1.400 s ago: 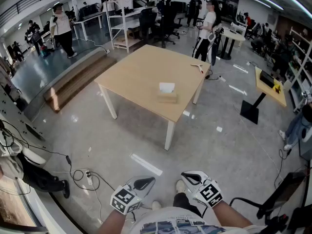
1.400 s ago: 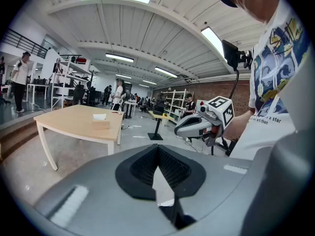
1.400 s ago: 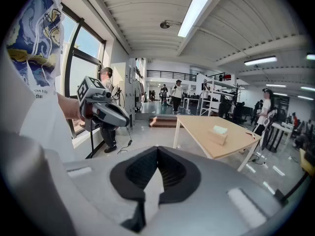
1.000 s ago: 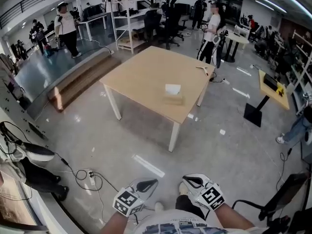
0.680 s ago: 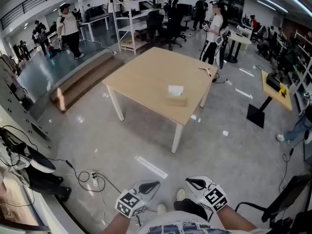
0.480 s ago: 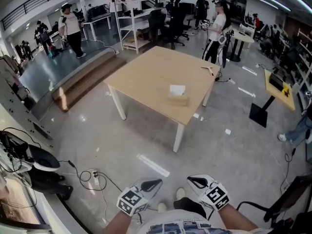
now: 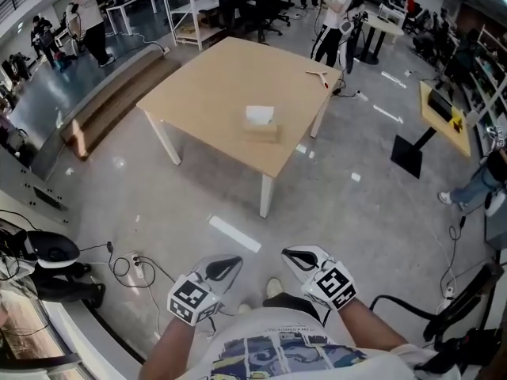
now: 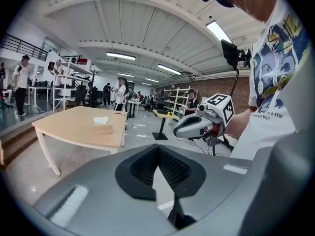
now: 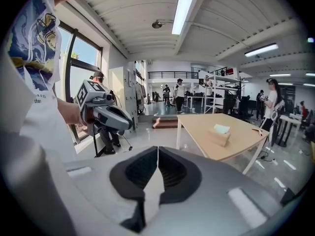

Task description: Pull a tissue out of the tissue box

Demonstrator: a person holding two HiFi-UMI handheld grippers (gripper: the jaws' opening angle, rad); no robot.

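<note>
Approach step; pull not begun. Tissue box point(image 7: 261, 131) on light wooden worktop point(image 7: 214, 77), near its front edge. White tissue point(image 7: 259, 115) stands up from slot, untouched. Left gripper point(image 7: 225, 267) and right gripper point(image 7: 295, 256) held low, side by side, well apart from worktop, grey floor point(image 7: 356, 228) between. Both jaw pairs pressed together, nothing in either. Next move, as judged: reach worktop, part jaws of one gripper, pinch protruding tissue. Other gripper likely needed to steady box against lifting.

Tan tissue box point(image 7: 261, 128), white tissue point(image 7: 259, 115) protruding
</note>
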